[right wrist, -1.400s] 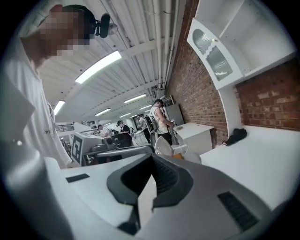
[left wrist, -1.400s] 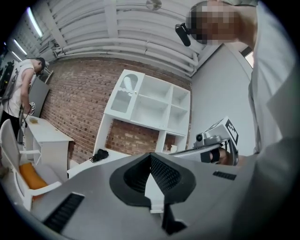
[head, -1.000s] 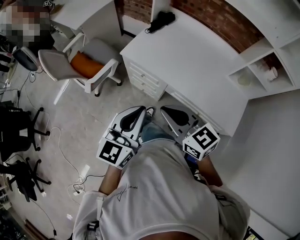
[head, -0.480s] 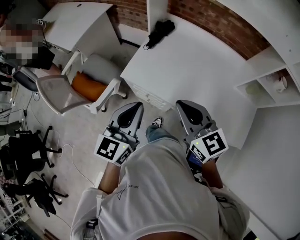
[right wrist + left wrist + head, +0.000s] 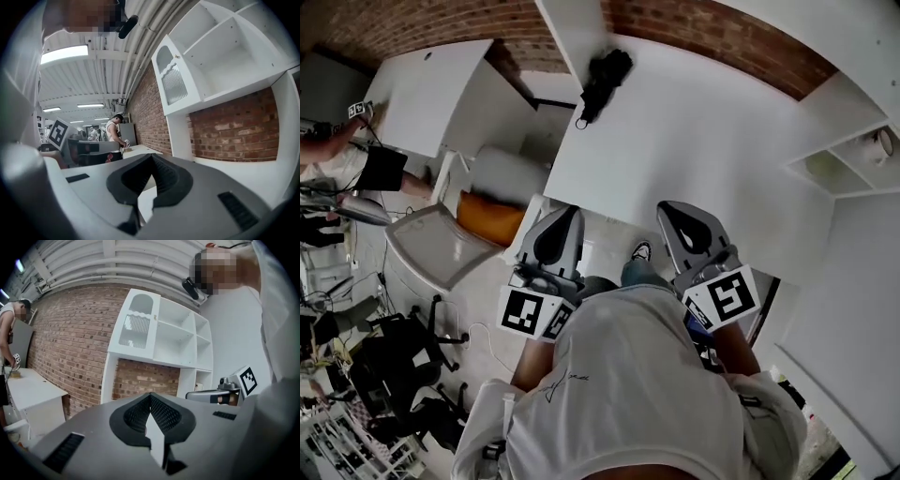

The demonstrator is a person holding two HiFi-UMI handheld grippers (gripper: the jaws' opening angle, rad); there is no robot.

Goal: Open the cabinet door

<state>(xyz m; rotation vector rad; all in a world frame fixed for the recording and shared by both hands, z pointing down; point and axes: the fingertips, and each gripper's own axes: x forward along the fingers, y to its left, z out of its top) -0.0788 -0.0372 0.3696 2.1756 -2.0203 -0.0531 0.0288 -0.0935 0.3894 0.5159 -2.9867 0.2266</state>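
Cabinet door [image 5: 171, 78] closed; right hand-held gripper [image 5: 151, 156] empty, jaws together

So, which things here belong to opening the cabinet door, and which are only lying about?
For the job: cabinet door; left tool; right tool, both shut and empty.

Lying about: black object on the desk; chair with orange cushion; cup in the open shelf.
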